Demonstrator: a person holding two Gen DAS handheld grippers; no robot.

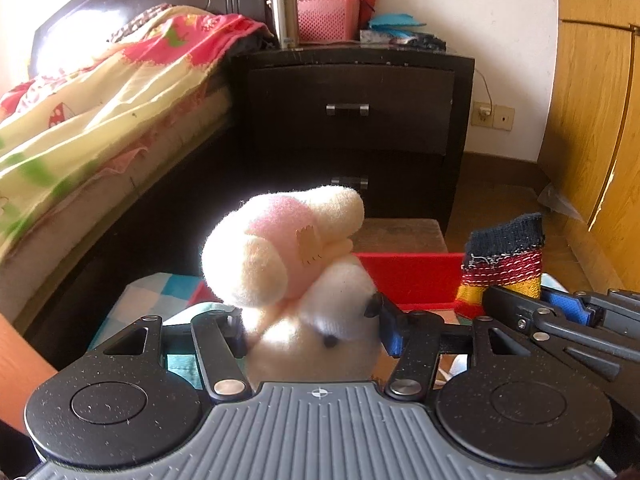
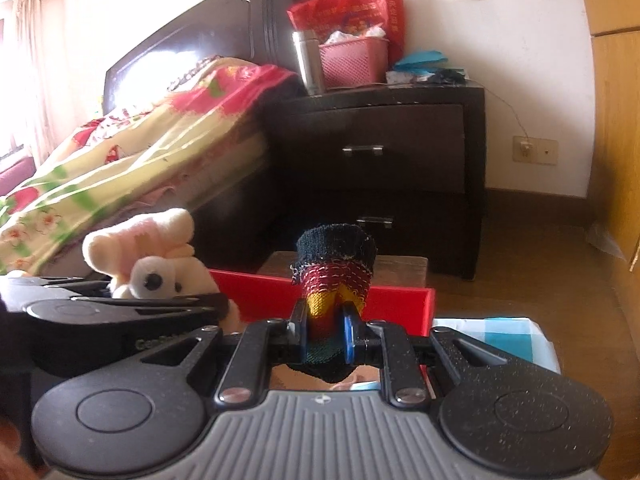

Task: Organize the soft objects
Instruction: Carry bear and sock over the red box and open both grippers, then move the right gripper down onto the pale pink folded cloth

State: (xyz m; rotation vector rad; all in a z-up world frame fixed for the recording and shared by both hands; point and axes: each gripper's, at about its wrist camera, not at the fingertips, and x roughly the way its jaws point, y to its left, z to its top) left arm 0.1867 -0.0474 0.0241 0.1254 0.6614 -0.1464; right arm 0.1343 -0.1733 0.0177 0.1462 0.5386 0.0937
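My left gripper [image 1: 312, 330] is shut on a cream and pink plush toy [image 1: 288, 264], held up in front of the camera. It also shows at the left of the right wrist view [image 2: 156, 264]. My right gripper [image 2: 326, 334] is shut on a striped sock [image 2: 334, 276] with a dark cuff and red and yellow bands, standing upright between the fingers. The sock [image 1: 506, 260] and right gripper [image 1: 532, 308] show at the right of the left wrist view. A red box [image 1: 408, 276] lies just beyond both grippers, also in the right wrist view [image 2: 264, 292].
A bed [image 1: 92, 112] with a flowered quilt runs along the left. A dark nightstand [image 1: 352, 120] stands behind, with a steel flask [image 1: 284, 12] and pink basket [image 1: 328, 16] on top. A wooden wardrobe [image 1: 592, 120] is at right. A blue checked cloth [image 2: 504, 340] lies below.
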